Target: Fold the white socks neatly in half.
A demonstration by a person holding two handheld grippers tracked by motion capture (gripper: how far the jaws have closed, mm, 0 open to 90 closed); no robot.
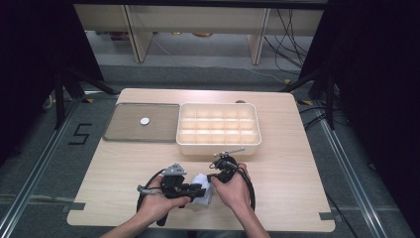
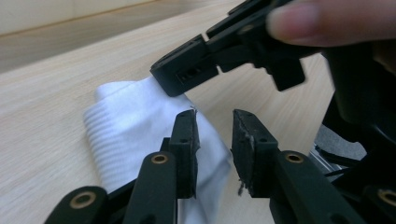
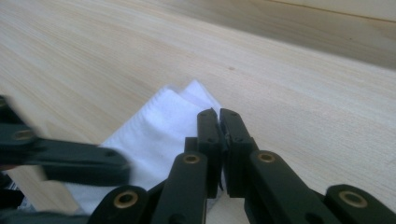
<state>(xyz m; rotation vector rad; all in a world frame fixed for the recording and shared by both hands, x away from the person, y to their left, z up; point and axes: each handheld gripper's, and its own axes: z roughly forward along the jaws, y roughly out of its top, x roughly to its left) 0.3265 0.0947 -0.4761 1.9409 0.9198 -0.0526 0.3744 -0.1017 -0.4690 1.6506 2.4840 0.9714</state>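
Note:
A white cloth with a ribbed edge lies near the table's front edge, between my two hands. My right gripper is shut, its pads pressed together on a fold of the cloth. In the left gripper view that same right gripper comes in from the upper right with its tip at the top edge of the cloth. My left gripper stands open right beside the cloth. The gap between its jaws holds nothing, and its left jaw rests in front of the fabric. From above, the left gripper and right gripper nearly meet.
A white box with several compartments sits at the middle back of the wooden table. Left of it lies a grey flat tray with a small white round piece on it. Black cables loop beside both hands.

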